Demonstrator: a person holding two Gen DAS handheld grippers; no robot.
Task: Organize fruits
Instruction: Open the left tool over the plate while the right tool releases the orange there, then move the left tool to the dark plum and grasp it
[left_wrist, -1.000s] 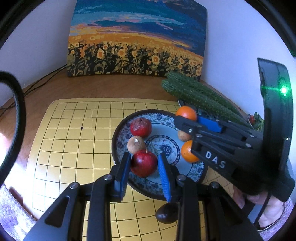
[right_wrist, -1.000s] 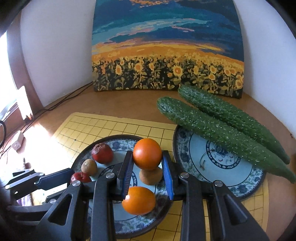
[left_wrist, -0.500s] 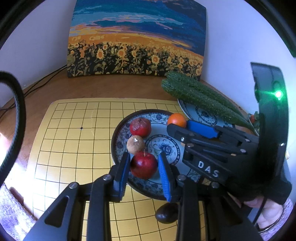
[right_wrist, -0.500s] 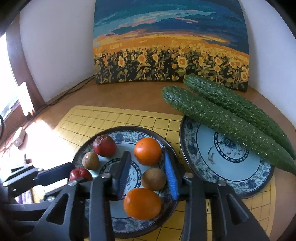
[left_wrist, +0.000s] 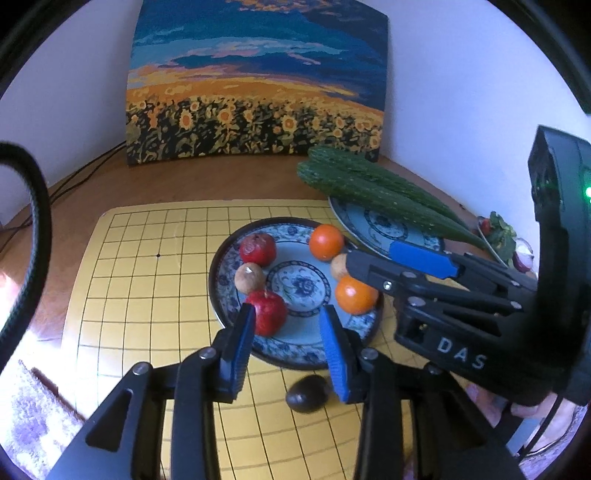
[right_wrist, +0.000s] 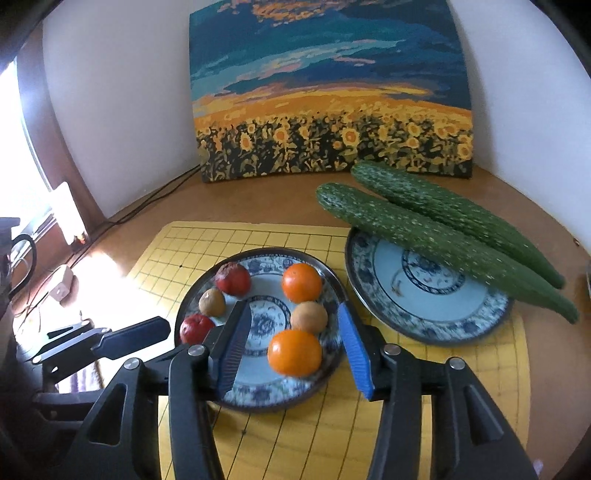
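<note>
Nearest the front edge of the yellow grid mat (left_wrist: 122, 295), a dark fruit (left_wrist: 307, 393) lies just off the fruit plate (right_wrist: 332, 373). The left tool (left_wrist: 286, 332) has its jaws opening; the red apple (left_wrist: 269, 311) sits on the plate's near left rim against the left pad, clear of the other. The right tool (right_wrist: 291, 341) is spreading too, its pads touching nothing, above an orange (right_wrist: 294, 352). Farther in lie a brown fruit (right_wrist: 308, 316), a second orange (right_wrist: 301, 282), a small brown fruit (right_wrist: 212, 302) and a wrinkled red fruit (right_wrist: 233, 278). Toward the tabletop's right edge, two cucumbers (right_wrist: 436, 236) rest across a second plate (right_wrist: 424, 325). A sunflower painting (right_wrist: 332, 110) stands at the back edge.
</note>
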